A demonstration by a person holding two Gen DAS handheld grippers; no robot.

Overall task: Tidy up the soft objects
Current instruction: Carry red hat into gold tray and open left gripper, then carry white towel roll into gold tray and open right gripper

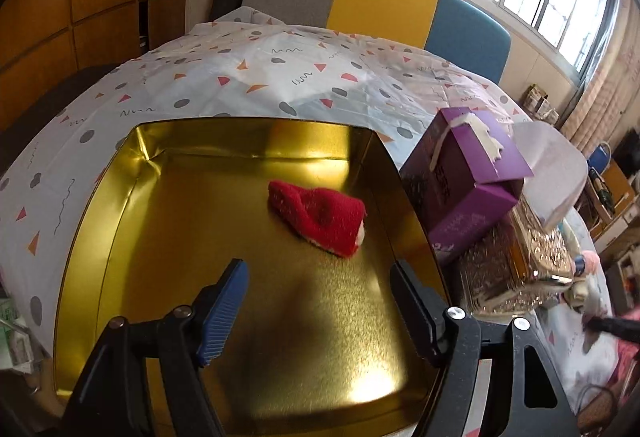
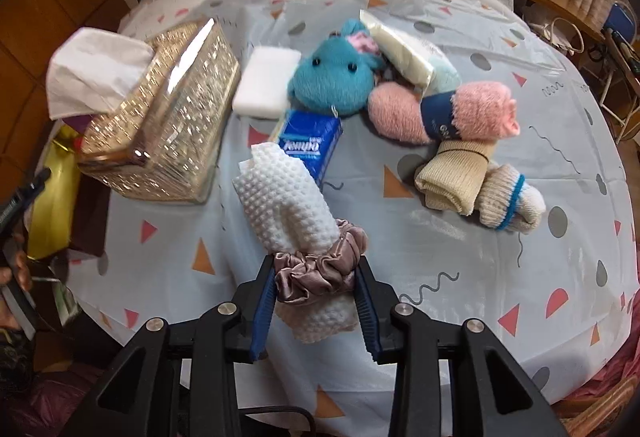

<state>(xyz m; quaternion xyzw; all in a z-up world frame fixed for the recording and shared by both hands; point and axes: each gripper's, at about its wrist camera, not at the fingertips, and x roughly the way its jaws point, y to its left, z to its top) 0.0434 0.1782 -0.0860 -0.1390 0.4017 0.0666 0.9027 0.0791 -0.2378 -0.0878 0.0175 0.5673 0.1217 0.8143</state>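
A shallow gold tin [image 1: 120, 197] fills the left wrist view, and a red sock [image 1: 320, 215] lies inside it towards the far right. My left gripper [image 1: 318, 273] hangs open over the tin's floor with nothing between its fingers. In the right wrist view my right gripper [image 2: 315, 269] is shut on a rolled white waffle cloth [image 2: 280, 197] bound by a mauve satin scrunchie [image 2: 320, 269]. The cloth's far end sticks out past the fingertips.
On the patterned tablecloth [image 2: 480, 257] lie a blue plush toy [image 2: 332, 77], a pink fuzzy sock [image 2: 480, 109], a beige knit roll [image 2: 452, 173], a striped white sock [image 2: 508, 201], a blue tissue pack [image 2: 312, 145] and a white sponge [image 2: 266, 85]. A glittery tissue box [image 2: 168, 125] and a purple box [image 1: 464, 189] stand beside the tin.
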